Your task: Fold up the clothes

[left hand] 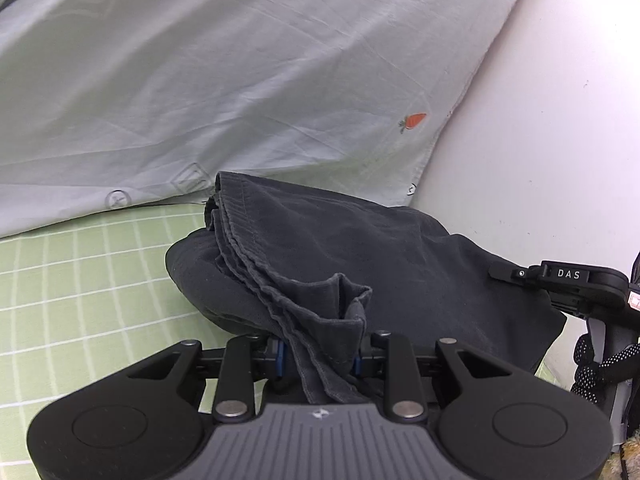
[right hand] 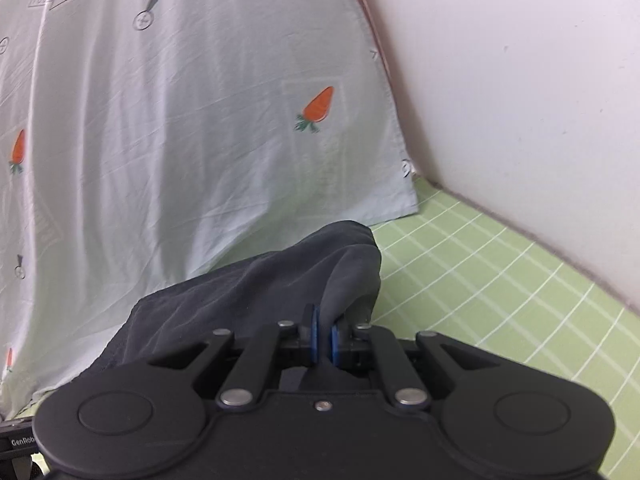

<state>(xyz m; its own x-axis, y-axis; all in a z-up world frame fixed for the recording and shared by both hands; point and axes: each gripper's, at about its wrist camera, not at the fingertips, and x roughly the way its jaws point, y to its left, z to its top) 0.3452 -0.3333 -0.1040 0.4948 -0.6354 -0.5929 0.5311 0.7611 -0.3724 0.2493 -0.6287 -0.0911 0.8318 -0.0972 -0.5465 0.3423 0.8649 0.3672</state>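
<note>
With the left gripper point(left hand: 320, 354) clamped on the dark grey garment point(left hand: 360, 248)'s stacked hems at lower centre and the right gripper point(right hand: 323, 340) pinching its bunched corner, uneven pulling could slide the layers apart.

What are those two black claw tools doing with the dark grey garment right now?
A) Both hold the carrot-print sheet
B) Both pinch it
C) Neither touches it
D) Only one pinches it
B: the left gripper has the dark grey garment bunched between its blue pads, and the right gripper is shut on another fold of it.
</note>
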